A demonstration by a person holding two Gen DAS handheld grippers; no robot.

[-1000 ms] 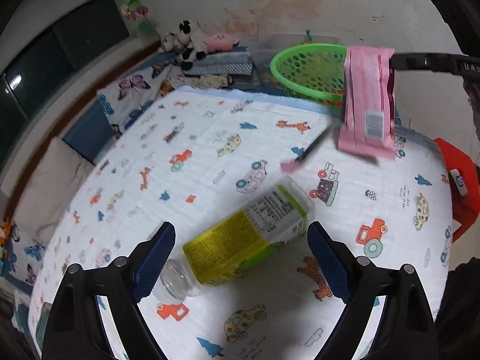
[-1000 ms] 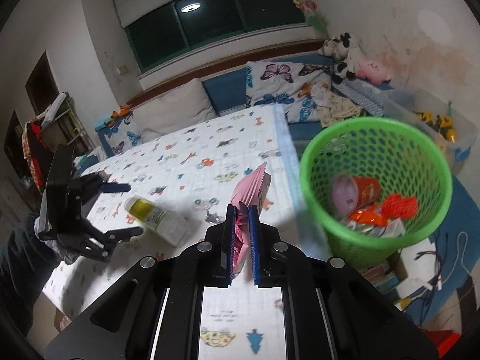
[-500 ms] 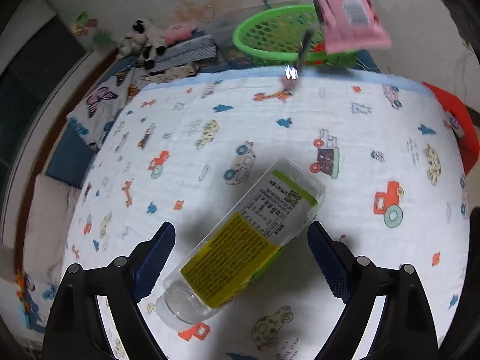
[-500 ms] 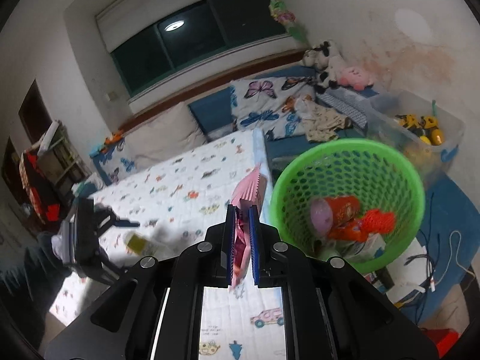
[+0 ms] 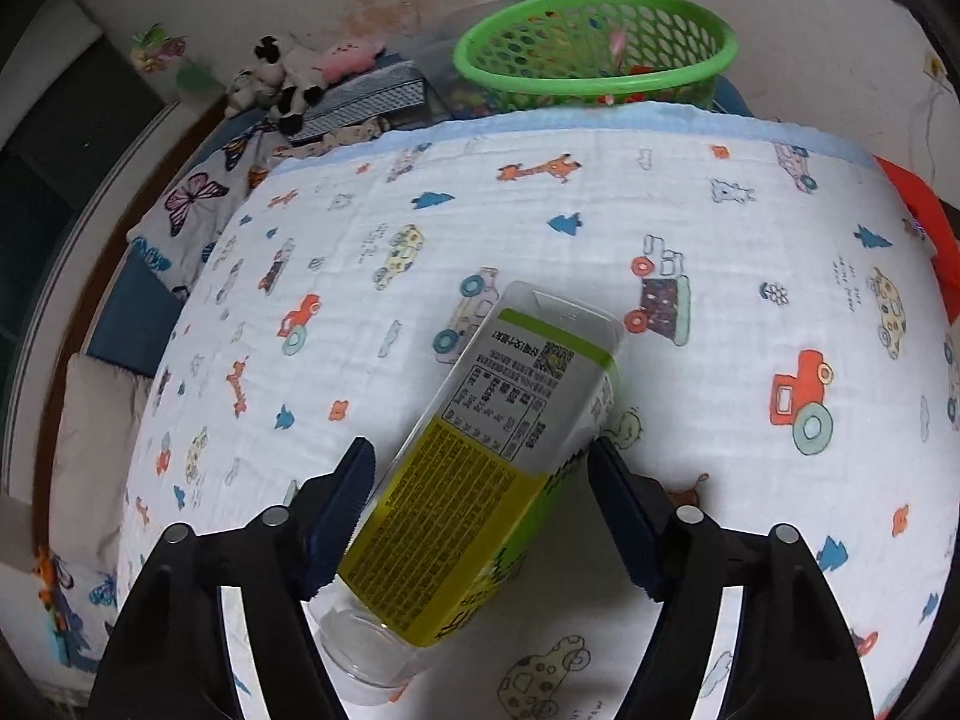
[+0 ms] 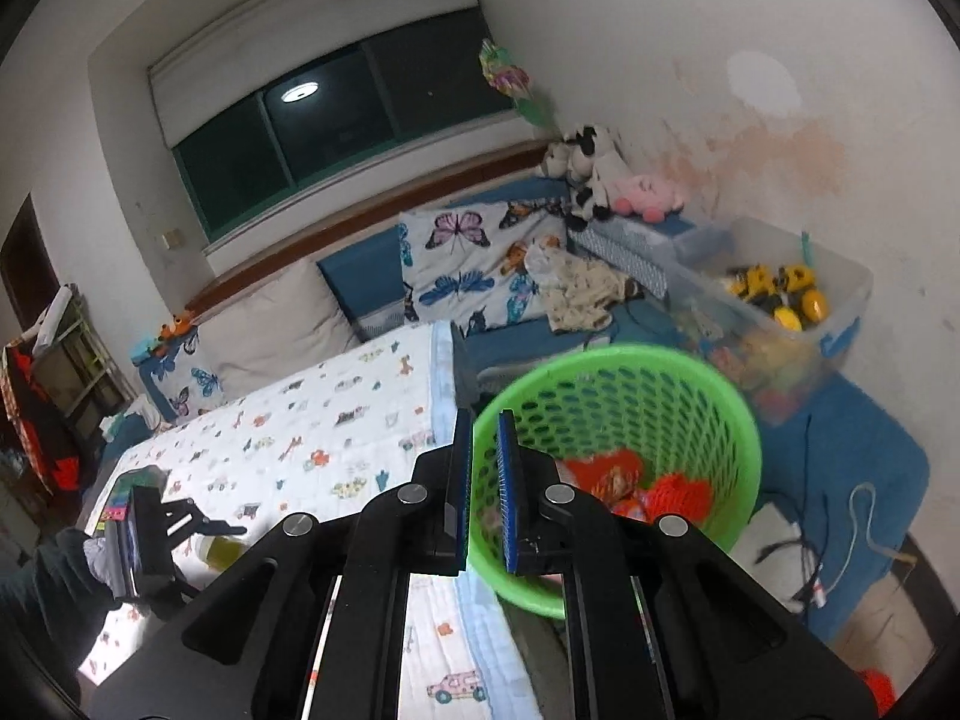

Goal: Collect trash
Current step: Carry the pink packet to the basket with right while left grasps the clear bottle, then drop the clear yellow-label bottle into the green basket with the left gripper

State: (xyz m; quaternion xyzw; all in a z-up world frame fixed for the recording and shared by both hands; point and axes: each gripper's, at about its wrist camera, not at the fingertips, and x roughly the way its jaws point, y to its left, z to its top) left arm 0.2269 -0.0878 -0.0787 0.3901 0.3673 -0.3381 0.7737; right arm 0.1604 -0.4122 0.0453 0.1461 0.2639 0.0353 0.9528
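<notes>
A clear plastic bottle (image 5: pixel 480 474) with a yellow-green label lies on the printed bedsheet (image 5: pixel 600 228). My left gripper (image 5: pixel 480 474) is open, its blue pads (image 5: pixel 342 504) on either side of the bottle, not pressing it. The bottle also shows small in the right wrist view (image 6: pixel 219 549), next to the left gripper. My right gripper (image 6: pixel 485 480) is slightly open and empty, above the rim of the green basket (image 6: pixel 738 420). The basket (image 5: pixel 714 42) holds red and orange wrappers (image 6: pixel 624 483). The pink wrapper is not in the fingers.
Plush toys (image 6: pixel 591 177) and butterfly pillows (image 6: pixel 468 264) lie past the bed. A clear bin of yellow toys (image 6: pixel 780 294) stands behind the basket. Cables (image 6: pixel 840 540) lie on the blue floor mat. A red object (image 5: pixel 924 228) sits at the bed's right edge.
My right gripper has opened over the basket and the pink wrapper has left its fingers. My left gripper has moved in around the bottle and its fingers have narrowed.
</notes>
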